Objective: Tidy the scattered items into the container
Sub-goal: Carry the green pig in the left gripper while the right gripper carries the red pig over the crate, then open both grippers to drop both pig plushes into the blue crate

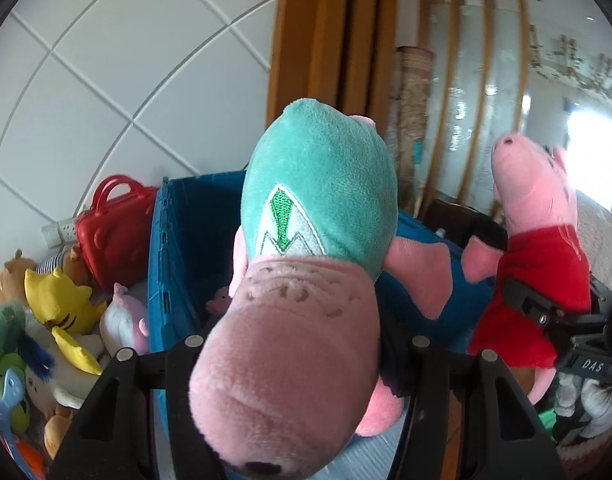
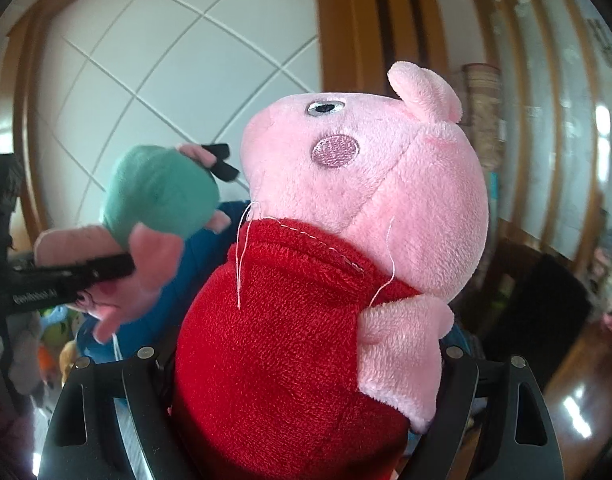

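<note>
**Two plush pigs held above the blue crate**

Left wrist view. The left gripper (image 1: pixel 294 344) is clamped on the pink snout end of a pig plush in a teal shirt (image 1: pixel 317 200), which fills the centre of the frame with its head toward the camera and its body pointing away. A green-and-white embroidered patch shows on the shirt. Behind and below the plush stands the blue crate (image 1: pixel 174 240), its near wall ribbed and its opening facing upward; a small pink toy (image 1: pixel 220 300) lies inside it. To the left of the crate, on the floor against the white tiled wall, lies a heap of soft toys: a red toy handbag (image 1: pixel 114 236), a yellow plush (image 1: pixel 62 300) and a white-and-pink plush (image 1: pixel 122 320). To the right, the pig plush in a red dress (image 1: pixel 537 248) is carried aloft by the other tool.

Right wrist view. The right gripper (image 2: pixel 302 364) is closed around the red-dressed body of that pig, the fingers (image 2: pixel 461 364) pressing its sides; the plush stands upright with its head in profile, snout to the left. The teal-shirted pig appears at left, beside it and apart, with the crate partly visible below both.
</note>
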`<state>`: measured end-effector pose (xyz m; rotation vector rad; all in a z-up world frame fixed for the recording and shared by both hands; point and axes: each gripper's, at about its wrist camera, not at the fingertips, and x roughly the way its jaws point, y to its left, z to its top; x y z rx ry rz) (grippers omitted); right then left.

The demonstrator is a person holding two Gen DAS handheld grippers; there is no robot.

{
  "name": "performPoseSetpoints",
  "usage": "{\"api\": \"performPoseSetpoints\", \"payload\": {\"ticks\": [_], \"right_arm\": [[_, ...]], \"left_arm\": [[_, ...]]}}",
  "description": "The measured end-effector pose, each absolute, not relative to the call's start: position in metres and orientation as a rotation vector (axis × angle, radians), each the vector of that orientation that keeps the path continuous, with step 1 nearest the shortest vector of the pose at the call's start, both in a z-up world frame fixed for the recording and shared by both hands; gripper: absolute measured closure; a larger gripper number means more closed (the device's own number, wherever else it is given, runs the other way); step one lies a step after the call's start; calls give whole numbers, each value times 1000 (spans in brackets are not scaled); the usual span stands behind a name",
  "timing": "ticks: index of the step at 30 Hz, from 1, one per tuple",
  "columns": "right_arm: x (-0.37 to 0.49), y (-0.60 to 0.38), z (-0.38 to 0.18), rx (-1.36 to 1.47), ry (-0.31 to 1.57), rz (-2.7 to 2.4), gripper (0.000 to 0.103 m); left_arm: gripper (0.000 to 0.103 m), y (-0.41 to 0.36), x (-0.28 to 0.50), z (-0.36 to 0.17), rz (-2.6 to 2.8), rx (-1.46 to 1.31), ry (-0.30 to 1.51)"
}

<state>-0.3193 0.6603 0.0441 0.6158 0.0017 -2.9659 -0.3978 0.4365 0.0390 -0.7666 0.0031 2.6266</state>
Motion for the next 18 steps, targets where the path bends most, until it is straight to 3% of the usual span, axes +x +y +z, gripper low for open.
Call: {"api": "performPoseSetpoints", "payload": {"ticks": [11, 18], "right_arm": [[-437, 684, 25, 701, 18, -2865, 17], [-471, 684, 10, 811, 42, -2808, 15]], "left_arm": [[48, 442, -470, 16, 2808, -979, 5], [42, 451, -495, 0, 2793, -1121, 39]]}}
